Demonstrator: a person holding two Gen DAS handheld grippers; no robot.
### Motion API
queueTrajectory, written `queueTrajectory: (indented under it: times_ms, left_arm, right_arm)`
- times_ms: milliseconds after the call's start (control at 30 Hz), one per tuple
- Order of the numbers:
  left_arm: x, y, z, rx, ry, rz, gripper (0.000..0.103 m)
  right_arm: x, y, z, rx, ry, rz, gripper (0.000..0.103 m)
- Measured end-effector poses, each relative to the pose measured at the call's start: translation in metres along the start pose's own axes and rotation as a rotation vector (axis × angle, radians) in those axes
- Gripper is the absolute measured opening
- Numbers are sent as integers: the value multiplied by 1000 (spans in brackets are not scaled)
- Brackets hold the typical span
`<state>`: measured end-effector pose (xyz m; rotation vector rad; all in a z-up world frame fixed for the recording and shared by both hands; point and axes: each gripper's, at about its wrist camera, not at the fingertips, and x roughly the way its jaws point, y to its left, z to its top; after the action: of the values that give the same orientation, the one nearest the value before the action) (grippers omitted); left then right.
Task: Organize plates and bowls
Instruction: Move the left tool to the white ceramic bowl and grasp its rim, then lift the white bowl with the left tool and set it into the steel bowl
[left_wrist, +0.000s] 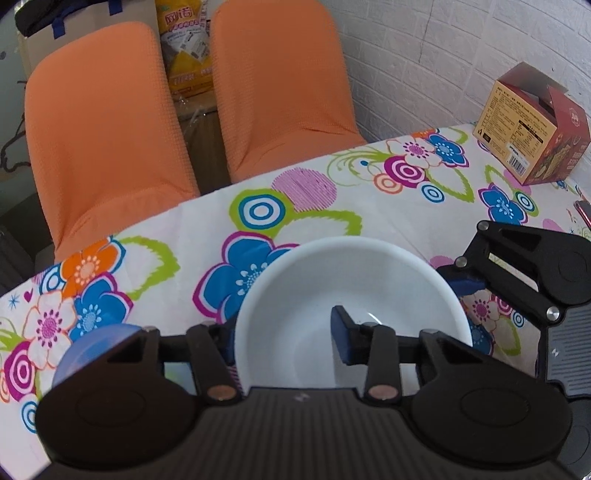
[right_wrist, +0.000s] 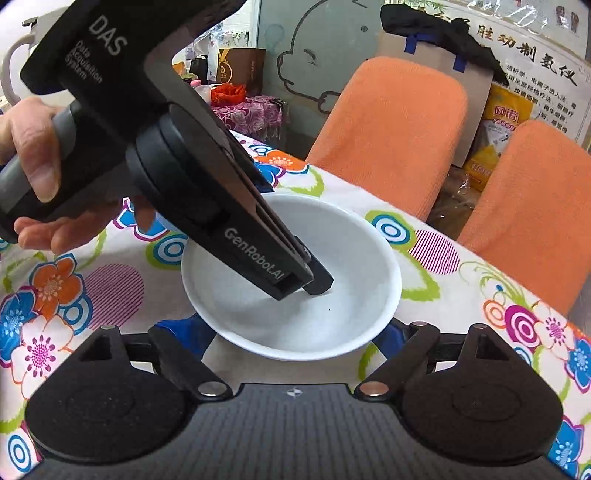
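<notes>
A white bowl (left_wrist: 354, 295) sits on the flowered tablecloth (left_wrist: 207, 229). My left gripper (left_wrist: 284, 336) is open and straddles the bowl's left rim. One fingertip (left_wrist: 341, 330) is inside the bowl and the other (left_wrist: 227, 341) is outside the wall. The right wrist view shows the same bowl (right_wrist: 351, 258), with the left gripper's tip (right_wrist: 317, 284) reaching down into it, held by a hand (right_wrist: 33, 155). My right gripper (right_wrist: 284, 332) is wide open at the bowl's near side, its blue fingertips (right_wrist: 177, 328) partly hidden under the rim. It appears beside the bowl as right gripper (left_wrist: 517, 273).
Two orange-covered chairs (left_wrist: 103, 129) stand along the table's far edge. A printed carton (left_wrist: 532, 125) stands by the white brick wall at the right. A bluish round object (left_wrist: 92, 350) shows behind my left gripper's left side. Bags and boxes stand behind the chairs.
</notes>
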<state>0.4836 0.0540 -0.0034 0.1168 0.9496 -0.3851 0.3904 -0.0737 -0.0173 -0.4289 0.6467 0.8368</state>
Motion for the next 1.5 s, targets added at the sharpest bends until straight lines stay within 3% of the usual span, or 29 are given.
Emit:
queueTrajectory:
  times_ms: [167,367,600,800,1033,1500]
  left_arm:
    - [-23,-13,2,13,-15,-1,38]
    - [-72,-62,-16,56,-65,3,41]
    - [-121,-138,-61,99,-97,-53,44]
    - [-133,-184,-109,127,-86,-77,44]
    - [-122,-199,-145,126,-36,-85,44]
    - [-124,-204,-142,154,-42,-77,44]
  right_arm:
    - [-27,6,1,-11,-26,-16,74]
    - [-82,20,-10,-4,-41,-54,74]
    - [-150,54,-44,30,-9,-107,74]
    - [-175,85,-80,62,25,-122,74]
    - [-178,104,-113,97,50,-100,74]
    - [-186,106,-123,109,27,-125,75]
